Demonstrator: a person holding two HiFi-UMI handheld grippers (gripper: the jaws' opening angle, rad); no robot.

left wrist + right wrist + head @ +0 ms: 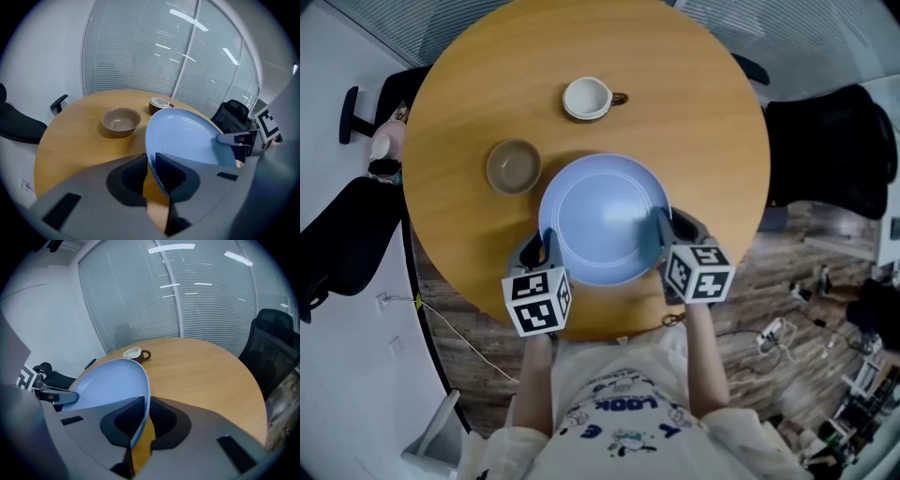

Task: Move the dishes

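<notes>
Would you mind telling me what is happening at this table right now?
A person holds a blue plate between two handheld grippers: the left gripper grips one rim, the right gripper the opposite rim. The plate seems raised just above the round wooden table. A brown bowl and a cup sit on the table beyond it, untouched.

The plate (605, 220) is smooth and shiny, like glazed clay. The surface (694, 103) is smooth wood with fine lines. The bowl (514, 167) looks dull. The cup (588, 98) is shiny. The left tool (546, 242) and right tool (662, 227) are dull grey plastic with bumpy black pads (127, 420).
</notes>
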